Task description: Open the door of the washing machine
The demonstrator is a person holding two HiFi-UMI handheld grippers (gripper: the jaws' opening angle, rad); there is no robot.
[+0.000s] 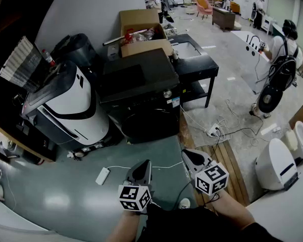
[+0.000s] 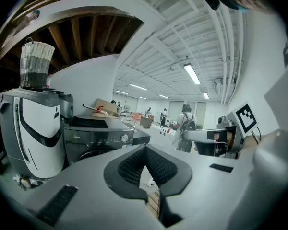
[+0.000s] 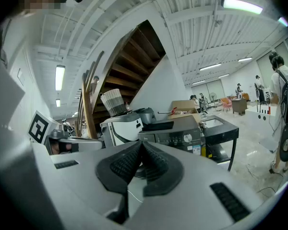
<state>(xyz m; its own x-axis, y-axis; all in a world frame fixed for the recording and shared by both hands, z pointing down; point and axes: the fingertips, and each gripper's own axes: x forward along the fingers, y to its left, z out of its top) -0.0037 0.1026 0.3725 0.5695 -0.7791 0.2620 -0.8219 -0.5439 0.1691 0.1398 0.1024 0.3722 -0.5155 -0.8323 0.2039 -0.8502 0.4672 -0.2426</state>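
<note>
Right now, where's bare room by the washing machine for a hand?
Free: green floor before the washing machine, and the right part of its top. Crowded: cardboard box behind, power strip on its right, white appliance close on its left.

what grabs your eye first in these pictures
The black washing machine stands mid-frame in the head view, its door shut, with a white-and-black appliance just left of it. Low in front, the left gripper and right gripper point toward it, both shut and empty.

Open-plan test workshop: scattered appliances (image 1: 141,92), floor cables (image 1: 227,130), cardboard boxes (image 1: 141,32).
</note>
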